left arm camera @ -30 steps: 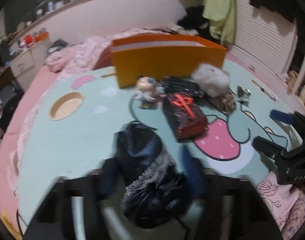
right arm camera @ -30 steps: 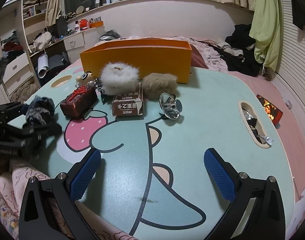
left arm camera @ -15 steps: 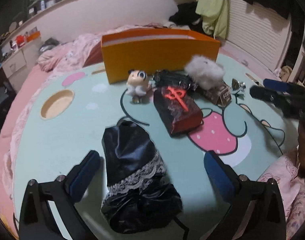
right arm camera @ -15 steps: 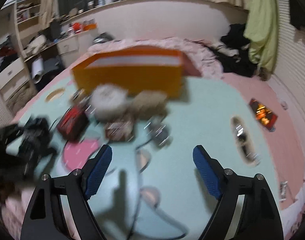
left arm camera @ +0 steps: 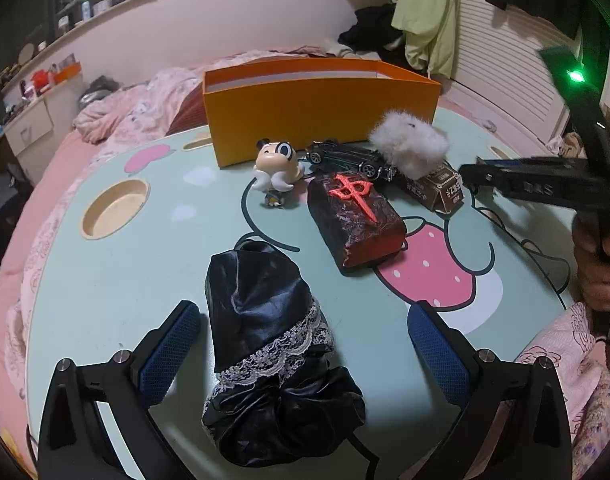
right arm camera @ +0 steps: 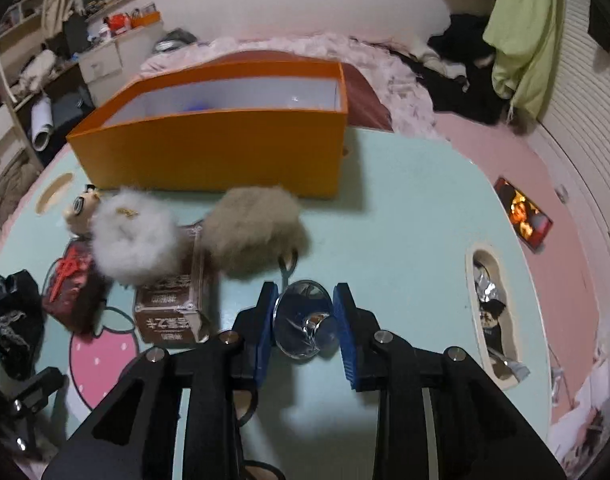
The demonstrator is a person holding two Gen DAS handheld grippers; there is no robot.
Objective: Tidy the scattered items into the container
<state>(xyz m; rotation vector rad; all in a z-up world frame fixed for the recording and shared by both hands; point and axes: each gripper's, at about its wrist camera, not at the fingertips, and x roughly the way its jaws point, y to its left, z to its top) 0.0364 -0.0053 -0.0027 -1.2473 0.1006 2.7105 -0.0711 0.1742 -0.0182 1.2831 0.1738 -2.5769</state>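
Right claw [right arm camera: 305, 320] closing around shiny metal cup [right arm camera: 305, 322]; orange box [right arm camera: 225, 140] lies straight ahead, toward worktop's far edge. Left claw [left arm camera: 305, 352] wide over black cloth [left arm camera: 265, 344].

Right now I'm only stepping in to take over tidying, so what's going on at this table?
A person holds a gripper in each hand over a cartoon-print table. The right gripper is closing around a small shiny metal funnel-like piece. The left gripper hangs wide open around a black satin lace-trimmed cloth, not gripping it. A toy car, figurine, fluffy pom-poms and boxes lie before the orange box.
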